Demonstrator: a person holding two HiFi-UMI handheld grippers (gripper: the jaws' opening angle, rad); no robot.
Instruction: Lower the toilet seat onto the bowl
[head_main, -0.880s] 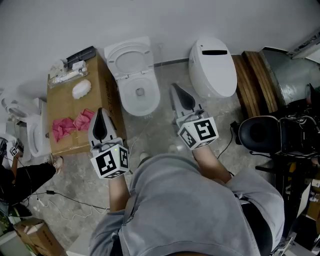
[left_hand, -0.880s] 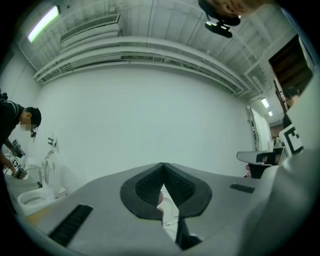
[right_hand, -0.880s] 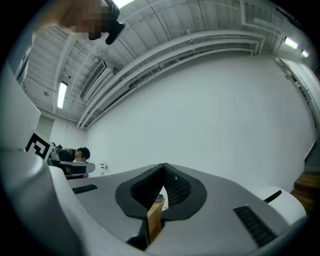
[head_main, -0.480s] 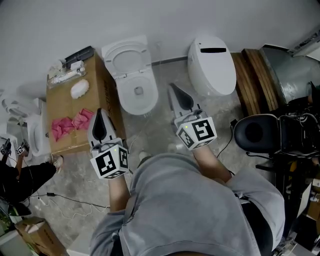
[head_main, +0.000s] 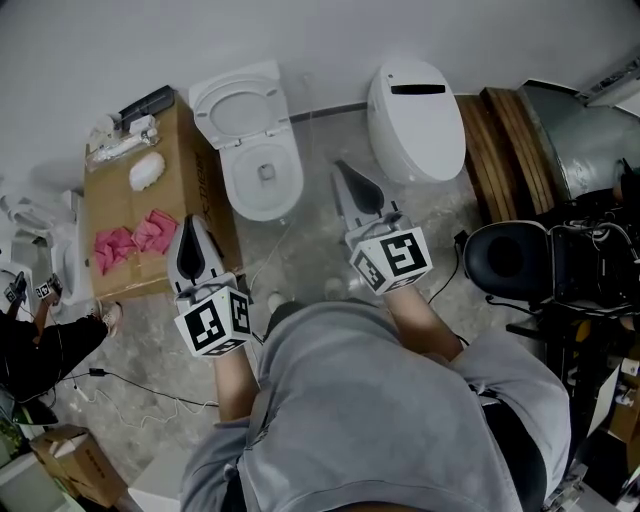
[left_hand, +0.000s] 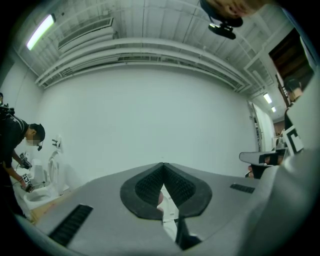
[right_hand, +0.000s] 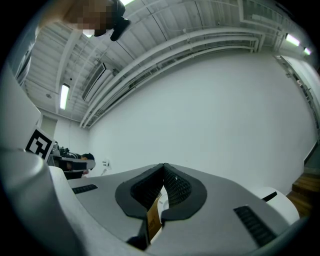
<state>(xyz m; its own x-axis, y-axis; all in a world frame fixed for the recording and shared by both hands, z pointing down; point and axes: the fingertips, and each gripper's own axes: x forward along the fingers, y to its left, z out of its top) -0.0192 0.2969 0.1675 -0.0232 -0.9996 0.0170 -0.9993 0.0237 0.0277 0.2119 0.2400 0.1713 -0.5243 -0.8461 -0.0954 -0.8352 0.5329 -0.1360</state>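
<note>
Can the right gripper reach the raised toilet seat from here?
Probably yes. The right gripper, jaws shut and empty, has only bare floor between it and the seat, upright at the wall.

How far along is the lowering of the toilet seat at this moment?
Done: nothing yet; the toilet seat stands raised behind the bowl. In hand: the left gripper and right gripper are shut, empty and apart from the toilet. Left: reach the seat, grip it and lower it.
</note>
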